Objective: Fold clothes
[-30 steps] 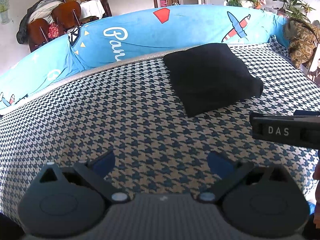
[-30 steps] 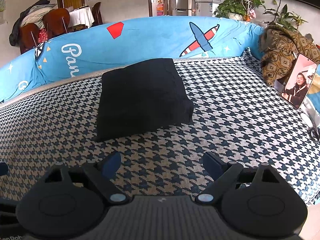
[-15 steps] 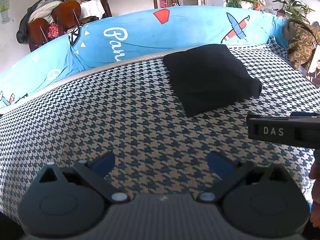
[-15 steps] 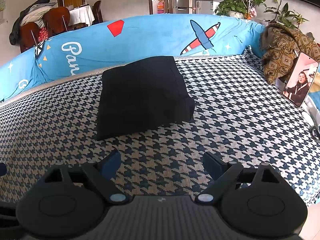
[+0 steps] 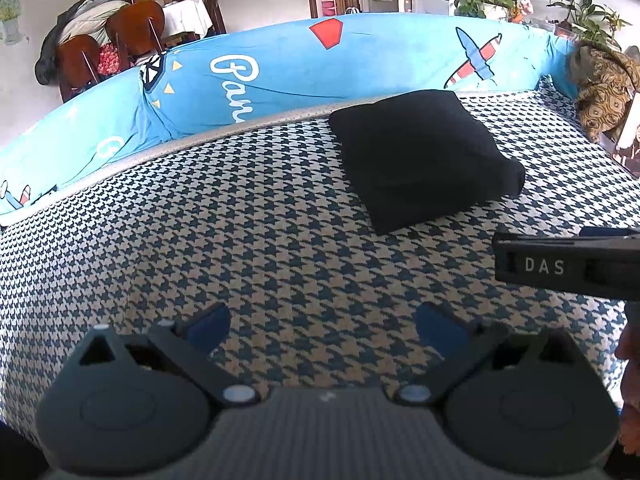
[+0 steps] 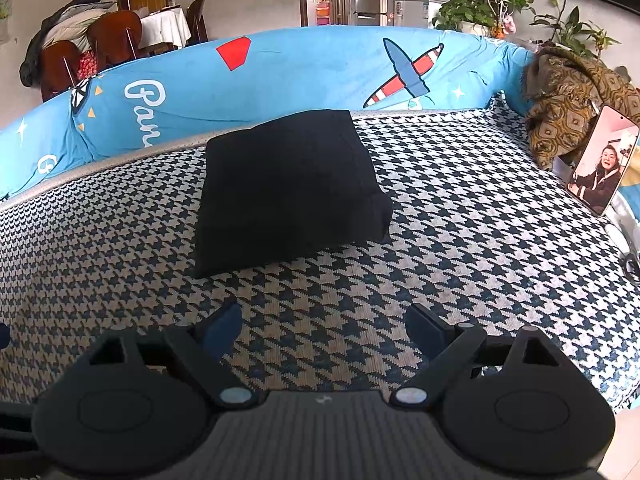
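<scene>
Seat surface: wide cushion covered in navy-and-cream houndstooth woven fabric [image 6: 460, 216], fills most of both wrist views
Backrest: bright blue cover printed with white script, a red shape and a striped aeroplane [image 6: 304, 76], curves along the far edge of the houndstooth cushion
Garment: black cloth folded into a thick rectangular bundle [image 6: 288, 188], lies flat on the houndstooth cushion near the blue backrest; far edge just beside the grey piping, nothing touching it
Throw: brown-and-gold patterned fabric [image 6: 572, 104], crumpled at the far right corner of the seat
Phone: upright smartphone with lit screen showing a person [image 6: 602, 160], propped just in front of the brown throw
Left gripper [image 5: 324, 322]: blue-padded fingers spread wide, only houndstooth cloth between them, well short of the black bundle, holding nothing
Right gripper [image 6: 324, 326]: jaws wide apart, empty, over bare cushion, nearer than the bundle's front edge
Right gripper seen from left view: black bar lettered DAS [image 5: 560, 266] enters from the right edge
Background: wooden chairs [image 6: 100, 48], potted plants [image 6: 484, 4]
</scene>
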Available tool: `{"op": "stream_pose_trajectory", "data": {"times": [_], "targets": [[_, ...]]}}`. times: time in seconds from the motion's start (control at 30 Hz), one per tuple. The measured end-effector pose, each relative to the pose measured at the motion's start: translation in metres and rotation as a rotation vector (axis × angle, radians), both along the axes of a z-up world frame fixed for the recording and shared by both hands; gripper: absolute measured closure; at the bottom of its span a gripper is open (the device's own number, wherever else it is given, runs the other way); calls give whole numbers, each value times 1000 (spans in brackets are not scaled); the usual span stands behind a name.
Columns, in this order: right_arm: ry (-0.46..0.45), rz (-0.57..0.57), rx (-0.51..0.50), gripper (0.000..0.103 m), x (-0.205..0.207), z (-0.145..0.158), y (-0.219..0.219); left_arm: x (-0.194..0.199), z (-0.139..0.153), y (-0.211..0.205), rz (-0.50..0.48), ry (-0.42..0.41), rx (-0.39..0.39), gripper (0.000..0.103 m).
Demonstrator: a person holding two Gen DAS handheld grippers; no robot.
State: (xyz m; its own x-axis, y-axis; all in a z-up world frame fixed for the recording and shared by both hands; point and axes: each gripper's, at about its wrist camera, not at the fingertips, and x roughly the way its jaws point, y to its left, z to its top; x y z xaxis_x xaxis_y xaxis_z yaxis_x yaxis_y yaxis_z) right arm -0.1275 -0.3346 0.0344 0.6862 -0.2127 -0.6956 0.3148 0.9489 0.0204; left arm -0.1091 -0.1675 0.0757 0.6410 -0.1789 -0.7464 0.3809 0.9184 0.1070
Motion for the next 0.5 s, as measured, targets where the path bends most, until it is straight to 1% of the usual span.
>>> {"op": "stream_pose_trajectory", "data": {"times": [0.5], "targets": [[8, 12, -7, 13, 3, -2, 3, 1, 0, 2, 3, 2, 0, 0]]}}
